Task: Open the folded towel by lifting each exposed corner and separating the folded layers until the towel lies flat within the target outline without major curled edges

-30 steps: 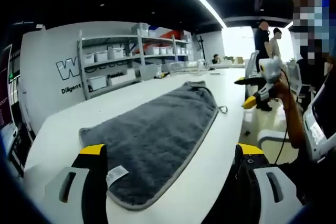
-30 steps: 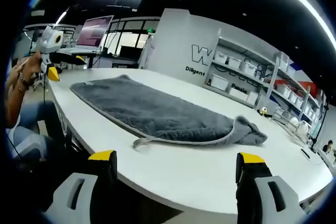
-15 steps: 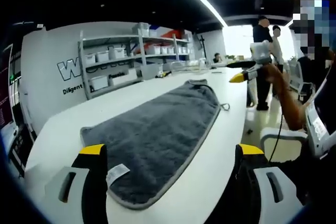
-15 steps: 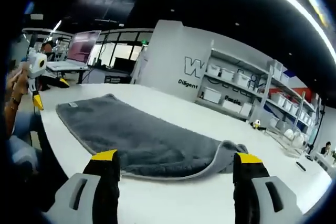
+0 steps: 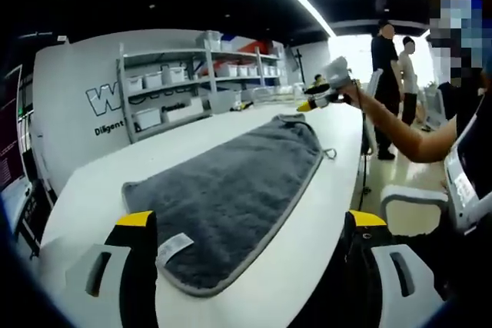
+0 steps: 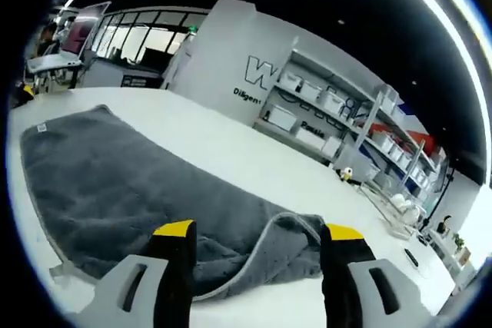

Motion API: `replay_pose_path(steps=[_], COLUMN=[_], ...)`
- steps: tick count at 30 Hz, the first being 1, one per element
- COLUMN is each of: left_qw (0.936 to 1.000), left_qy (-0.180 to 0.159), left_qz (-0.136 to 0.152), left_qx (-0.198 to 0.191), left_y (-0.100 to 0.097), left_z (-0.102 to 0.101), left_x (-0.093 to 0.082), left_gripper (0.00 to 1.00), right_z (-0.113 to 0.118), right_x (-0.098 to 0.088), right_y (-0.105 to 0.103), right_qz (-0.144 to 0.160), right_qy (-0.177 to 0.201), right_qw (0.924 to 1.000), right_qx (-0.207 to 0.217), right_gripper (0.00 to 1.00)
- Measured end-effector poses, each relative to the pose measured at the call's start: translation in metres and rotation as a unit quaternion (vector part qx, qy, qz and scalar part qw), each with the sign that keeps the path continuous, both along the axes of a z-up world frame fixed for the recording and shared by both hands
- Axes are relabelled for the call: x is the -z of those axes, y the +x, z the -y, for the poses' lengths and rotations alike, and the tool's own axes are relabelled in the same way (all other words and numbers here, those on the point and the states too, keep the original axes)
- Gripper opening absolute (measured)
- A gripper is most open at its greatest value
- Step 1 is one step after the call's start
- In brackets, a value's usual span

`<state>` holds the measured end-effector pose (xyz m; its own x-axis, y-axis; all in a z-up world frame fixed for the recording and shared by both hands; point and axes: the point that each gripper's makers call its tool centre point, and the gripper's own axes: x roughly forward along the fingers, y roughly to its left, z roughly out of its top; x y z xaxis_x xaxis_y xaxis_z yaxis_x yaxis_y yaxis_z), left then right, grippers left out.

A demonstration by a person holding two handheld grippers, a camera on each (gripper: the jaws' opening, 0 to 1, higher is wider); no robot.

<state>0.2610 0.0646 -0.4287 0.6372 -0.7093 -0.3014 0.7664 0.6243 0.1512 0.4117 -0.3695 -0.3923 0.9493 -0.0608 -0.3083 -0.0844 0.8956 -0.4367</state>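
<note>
**A:** so where's the towel (image 5: 231, 190) at right now? Grey, plush, stretched long on the white table (image 5: 115, 167), and 1 end is still flipped back on itself, that curled fold (image 6: 296, 232). The rest looks fairly flat. Can't make out any target outline on the table tbh.

**B:** yeah, and the fold is the whole story. In the right gripper view it sits right between the right gripper (image 6: 257, 240) tips, just ahead of them, with the towel's long axis running away to the left from there. Jaws are spread wide, nothing in them.

**A:** and the left gripper (image 5: 250, 224)?

**B:** parked at the opposite end of the towel, by the corner with the white label (image 5: 174, 245). Also wide open and empty. In its view the right gripper shows way down at the far end, over the fold.

**A:** so the right one is clearly nearer the fold.

**B:** yep. My guess is the next move is the right one closing on that curled edge and pulling it outward, away from the towel's middle, along the long axis.
</note>
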Motion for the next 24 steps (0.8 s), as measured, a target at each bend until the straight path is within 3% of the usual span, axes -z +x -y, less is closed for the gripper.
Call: replay_pose_path(steps=[12,17,24], left_qw=[1.0000,0.9999,0.9999], left_qy=[0.003,0.003,0.005], left_qz=[-0.006,-0.010,-0.013], left_qx=[-0.003,-0.005,-0.005], left_y=[-0.002,-0.001,0.000], left_z=[-0.003,-0.005,-0.005], left_x=[0.003,0.004,0.005], left_gripper=[0.99,0.99,0.99], right_z=[0.025,0.033,0.044], right_x=[0.035,0.050,0.069], right_y=[0.071,0.082,0.100], right_qz=[-0.087,-0.117,-0.136], right_qy=[-0.036,-0.067,-0.083], right_qw=[0.9946,0.9883,0.9827], right_qx=[0.045,0.071,0.094], right_gripper=[0.45,0.36,0.21])
